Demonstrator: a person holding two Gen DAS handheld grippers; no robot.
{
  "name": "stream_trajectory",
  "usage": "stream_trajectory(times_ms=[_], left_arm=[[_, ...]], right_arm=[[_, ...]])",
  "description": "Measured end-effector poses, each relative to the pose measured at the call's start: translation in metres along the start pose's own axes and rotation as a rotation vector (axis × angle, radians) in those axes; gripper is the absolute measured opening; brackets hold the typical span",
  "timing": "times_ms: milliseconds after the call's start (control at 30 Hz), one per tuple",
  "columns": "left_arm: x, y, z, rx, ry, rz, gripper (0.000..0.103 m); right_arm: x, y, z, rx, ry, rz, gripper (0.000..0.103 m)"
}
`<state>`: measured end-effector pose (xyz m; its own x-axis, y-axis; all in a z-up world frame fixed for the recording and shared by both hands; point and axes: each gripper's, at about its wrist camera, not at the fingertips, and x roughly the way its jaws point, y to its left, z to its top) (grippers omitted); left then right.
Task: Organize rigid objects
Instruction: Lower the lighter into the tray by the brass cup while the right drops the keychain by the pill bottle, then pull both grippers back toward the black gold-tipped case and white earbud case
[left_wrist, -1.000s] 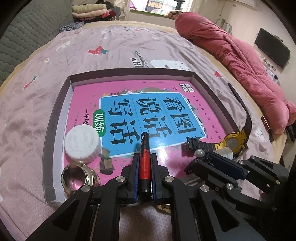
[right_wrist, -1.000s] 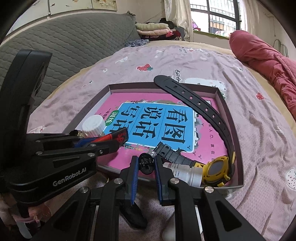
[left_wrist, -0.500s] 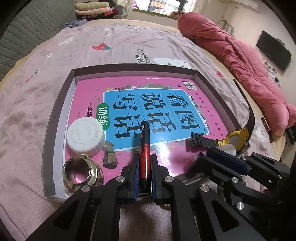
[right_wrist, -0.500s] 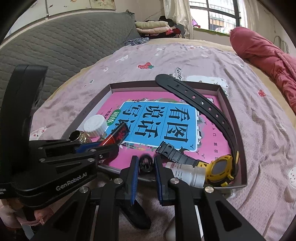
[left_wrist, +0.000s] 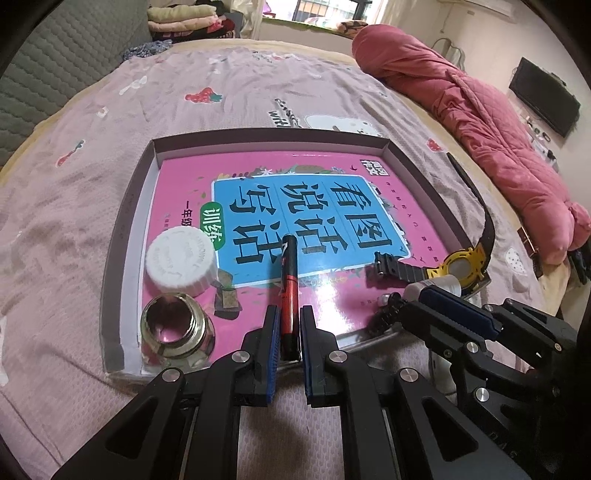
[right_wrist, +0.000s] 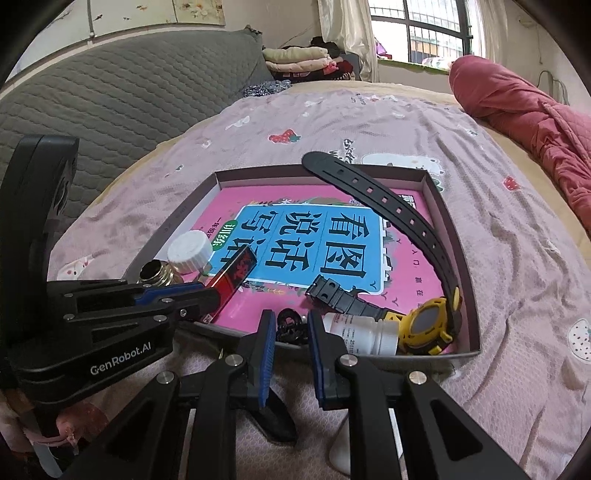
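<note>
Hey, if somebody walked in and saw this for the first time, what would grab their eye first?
Probably the bright pink book with its blue title panel, lying flat in a shallow box on the bed. Next, the red and black marker clamped in the left gripper over the box's near edge. Then the yellow-faced watch in the box's near right corner, beside a white bottle.

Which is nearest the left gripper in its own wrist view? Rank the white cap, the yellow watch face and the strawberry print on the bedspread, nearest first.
From the left gripper, shut on the red-and-black marker:
1. White cap, left, inside the tray.
2. Yellow watch face, right, at the tray's edge.
3. Strawberry print, far, beyond the tray.
</note>
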<state>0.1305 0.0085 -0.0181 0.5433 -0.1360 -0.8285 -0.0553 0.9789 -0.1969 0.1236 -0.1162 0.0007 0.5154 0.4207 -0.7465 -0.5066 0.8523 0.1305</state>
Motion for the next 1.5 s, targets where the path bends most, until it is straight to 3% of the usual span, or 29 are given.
stream_trajectory(times_ms=[500,867,1100,1233,1500], left_arm=[[-0.034,-0.005,-0.004,0.011,-0.045,0.018,0.014],[-0.056,-0.010,-0.003,0.012,-0.071,0.032,0.016],[-0.070,-0.012,-0.003,0.004,-0.083,0.039,0.021],[-0.076,-0.011,-0.006,0.000,-0.084,0.047,0.034],[-0.079,-0.017,-0.017,0.003,-0.067,0.027,0.034]], right_arm=[[-0.029,-0.004,-0.006,0.019,-0.031,-0.027,0.030],[-0.045,-0.002,-0.003,0.019,-0.062,-0.024,0.031],[-0.055,-0.003,0.002,0.030,-0.081,-0.036,0.039],[-0.065,-0.007,0.001,0.036,-0.091,-0.044,0.039],[-0.084,-0.023,-0.012,0.052,-0.079,-0.079,0.040]])
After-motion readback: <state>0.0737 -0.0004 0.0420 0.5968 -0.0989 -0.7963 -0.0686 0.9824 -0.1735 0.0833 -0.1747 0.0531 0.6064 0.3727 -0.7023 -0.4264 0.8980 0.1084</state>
